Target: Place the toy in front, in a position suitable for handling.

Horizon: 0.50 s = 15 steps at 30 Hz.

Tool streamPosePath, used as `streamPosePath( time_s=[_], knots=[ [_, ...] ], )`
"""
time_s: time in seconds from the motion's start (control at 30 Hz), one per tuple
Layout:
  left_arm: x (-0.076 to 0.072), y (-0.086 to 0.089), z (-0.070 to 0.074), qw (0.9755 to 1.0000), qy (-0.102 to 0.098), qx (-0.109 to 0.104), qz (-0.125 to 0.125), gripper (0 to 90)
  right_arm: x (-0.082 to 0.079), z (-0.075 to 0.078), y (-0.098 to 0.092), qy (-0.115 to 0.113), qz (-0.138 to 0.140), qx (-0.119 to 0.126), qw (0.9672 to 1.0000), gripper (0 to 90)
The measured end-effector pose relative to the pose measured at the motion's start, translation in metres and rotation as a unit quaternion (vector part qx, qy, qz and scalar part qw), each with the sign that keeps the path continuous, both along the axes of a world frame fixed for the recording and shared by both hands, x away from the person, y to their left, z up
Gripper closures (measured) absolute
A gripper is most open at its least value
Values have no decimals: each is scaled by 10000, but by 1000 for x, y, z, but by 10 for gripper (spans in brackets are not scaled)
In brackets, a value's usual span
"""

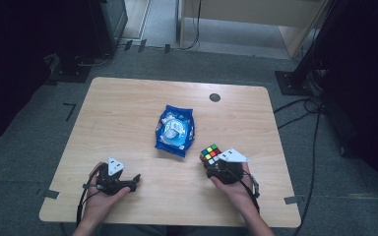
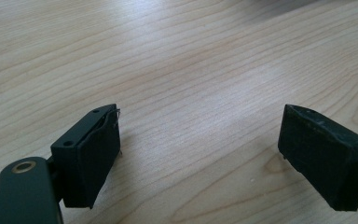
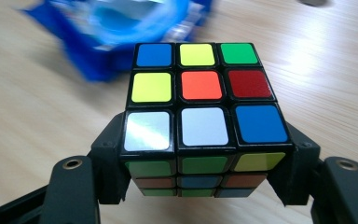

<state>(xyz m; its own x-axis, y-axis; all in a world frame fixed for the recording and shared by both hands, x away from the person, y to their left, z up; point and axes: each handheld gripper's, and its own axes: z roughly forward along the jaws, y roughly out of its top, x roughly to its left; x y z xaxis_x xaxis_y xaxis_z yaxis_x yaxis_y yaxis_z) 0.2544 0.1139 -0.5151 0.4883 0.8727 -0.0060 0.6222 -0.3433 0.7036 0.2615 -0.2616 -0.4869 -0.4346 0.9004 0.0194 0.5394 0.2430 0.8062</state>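
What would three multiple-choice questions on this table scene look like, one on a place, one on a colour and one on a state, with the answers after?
1. Where does the blue snack bag lie on the wooden table?
A. near the middle
B. at the near left corner
C. on the far right edge

2. What colour is the centre sticker on the top face of the Rubik's cube?
A. white
B. orange-red
C. green

3. What state is the right hand-held gripper in?
A. wide open over bare wood
B. shut on the snack bag
C. shut on the Rubik's cube

Answers:
1 A, since the high view shows the bag about mid-table, between the two hands.
2 B, since the right gripper view shows an orange-red square in the middle of the top face.
3 C, since the jaws press on the cube's two sides in that view.
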Motion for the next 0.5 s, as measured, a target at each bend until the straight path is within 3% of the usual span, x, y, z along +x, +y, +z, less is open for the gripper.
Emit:
streamPosePath(
  time_s=[0.03, 0.07, 0.17, 0.27, 0.37, 0.5],
  knots=[
    [1, 0, 1, 10000, -9, -6, 15, 130, 3, -3, -12, 11, -249, 4, 9997, 343],
    [1, 0, 1, 10000, -9, -6, 15, 131, 3, -3, -12, 11, -249, 4, 9997, 343],
    [5, -4, 3, 9999, 0, -167, -34, 133, 8, -11, -25, 26, -616, -106, 9980, 342],
    [8, -7, 5, 9996, -2, -285, -80, 137, 10, -14, -28, 80, -716, -83, 9974, 342],
    [10, -16, 13, 9987, -154, -426, -240, 155, 12, -20, -31, 149, -788, -127, 9967, 342],
    [17, -24, 18, 9974, -306, -593, -276, 226, 12, -24, -32, 144, -806, -131, 9966, 342]
  ],
)
